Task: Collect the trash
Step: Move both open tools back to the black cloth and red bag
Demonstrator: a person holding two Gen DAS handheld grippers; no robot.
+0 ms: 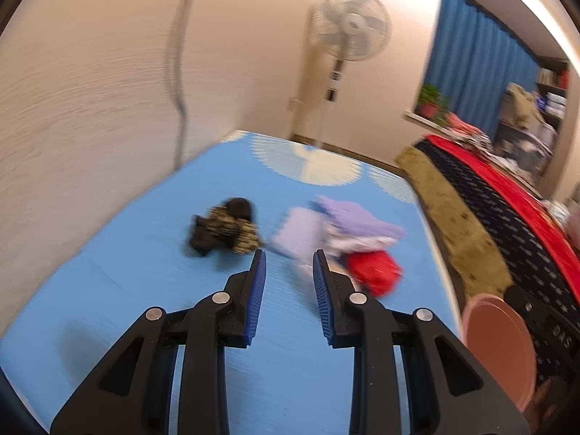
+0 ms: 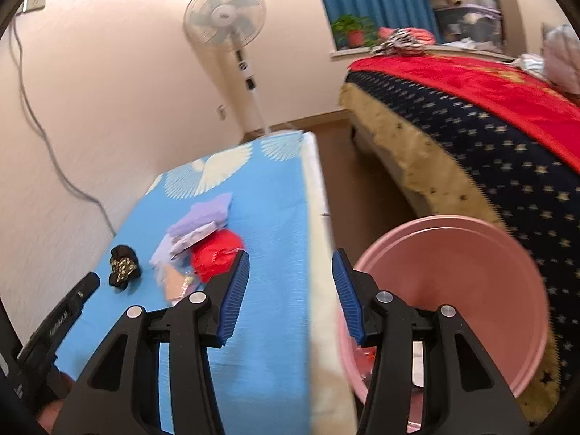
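Bedroom with cream walls, a standing fan [image 2: 224, 14] in the far corner and a bed with a red and star-patterned cover [image 2: 489, 116] on the right; the work surface was a table under a blue cloth [image 2: 275, 239] set against the left wall. A pink basin [image 2: 471, 253] sat low off the table's right edge, between table and bed, with what looked like a red scrap [image 2: 364, 357] already in its bottom, so judged partly done at best. Most trash was still on the table, mid-cloth toward the far end: a pile of lilac and white wrappers [image 1: 348, 224] with a red crumpled bag [image 1: 373, 275] touching its near side, and a black and gold wrapper [image 1: 224, 232] apart from the pile, nearer the wall edge. Left gripper [image 1: 289, 259] was empty, jaws narrowly apart, pointing at the gap between the black wrapper and the pile. Right gripper [image 2: 290, 257] was empty, jaws moderately wide, straddling the table's right edge. Nothing blocked the pile; a grey cable [image 2: 43, 137] hung on the wall, clear of everything. Left view was motion-blurred, so item details were unclear.
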